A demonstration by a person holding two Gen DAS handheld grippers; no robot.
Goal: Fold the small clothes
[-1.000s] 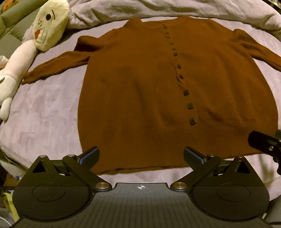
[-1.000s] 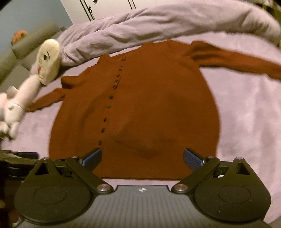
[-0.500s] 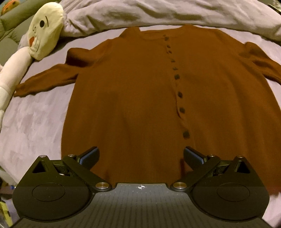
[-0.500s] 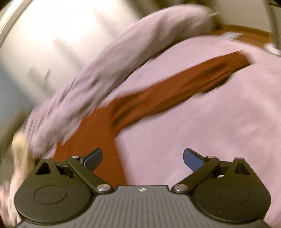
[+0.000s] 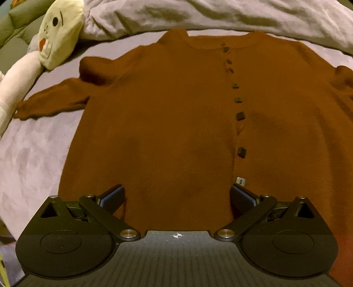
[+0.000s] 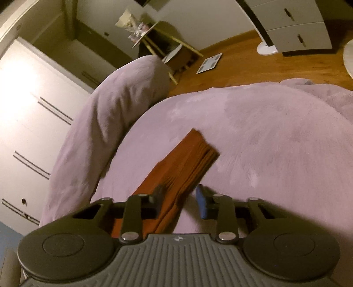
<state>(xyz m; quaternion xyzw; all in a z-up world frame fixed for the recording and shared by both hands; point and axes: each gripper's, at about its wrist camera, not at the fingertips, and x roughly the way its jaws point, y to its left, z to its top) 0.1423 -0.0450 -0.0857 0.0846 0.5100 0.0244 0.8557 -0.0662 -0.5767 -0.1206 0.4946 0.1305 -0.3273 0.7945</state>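
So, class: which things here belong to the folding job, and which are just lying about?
Belong to the job:
- brown cardigan
- its sleeve cuff, between the right gripper fingers
- left gripper, open over the hem

Just lying about:
- plush toy
- rolled blanket
- paper on the floor

You see a lilac blanket [image 6: 253, 132] covering the bed, a wooden floor [image 6: 253, 64] beyond it, white wardrobe doors [image 6: 26, 114] brightly lit, a white drawer unit [image 6: 293, 24], and a cream plush toy [image 5: 59, 37] beside rumpled bedding [image 5: 198, 15].
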